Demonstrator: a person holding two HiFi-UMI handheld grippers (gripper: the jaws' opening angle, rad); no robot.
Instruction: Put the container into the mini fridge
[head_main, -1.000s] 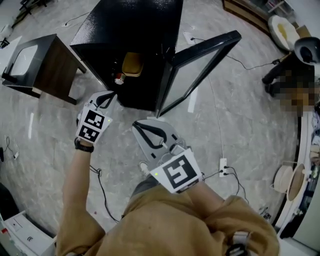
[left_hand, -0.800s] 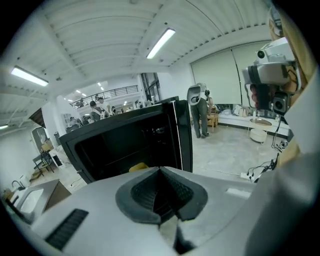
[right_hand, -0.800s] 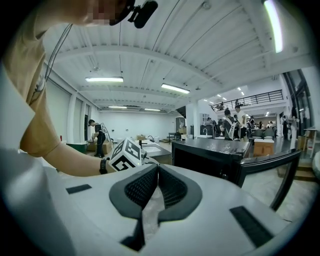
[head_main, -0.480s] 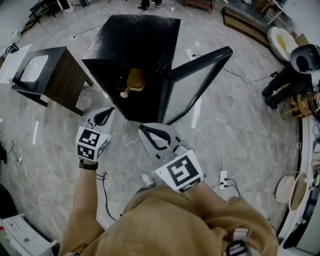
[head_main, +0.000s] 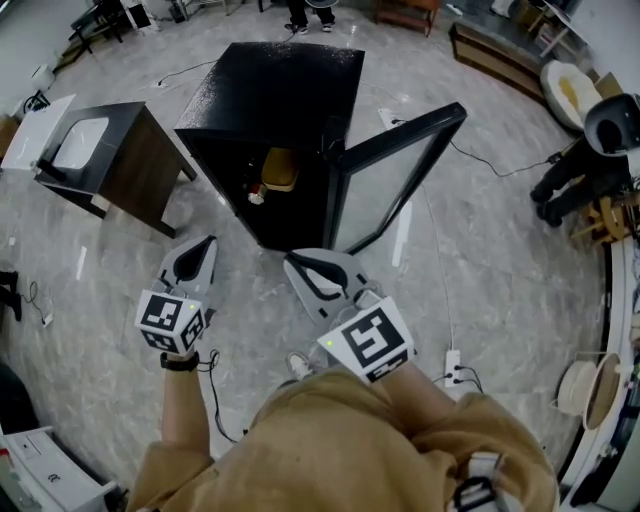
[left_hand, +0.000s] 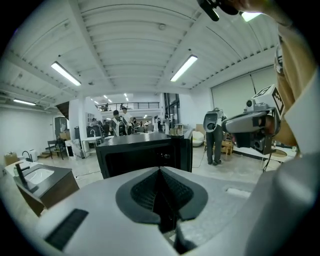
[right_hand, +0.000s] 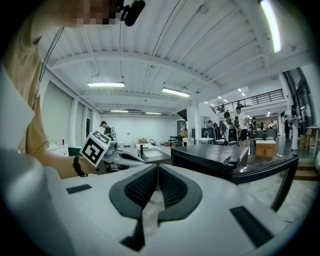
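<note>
Yellowish container (head_main: 279, 170) inside the mini fridge (head_main: 280, 95), well apart from left gripper (head_main: 204, 243) and right gripper (head_main: 296, 263) (both closed, empty).

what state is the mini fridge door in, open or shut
Open. The door stands swung out from the front of the mini fridge, and the tan container shows inside.

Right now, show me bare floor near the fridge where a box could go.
Bare floor lies right of the open door, up to the power strip, and in front of the side table. Inside the fridge it is crowded: the container and a small item sit there.
</note>
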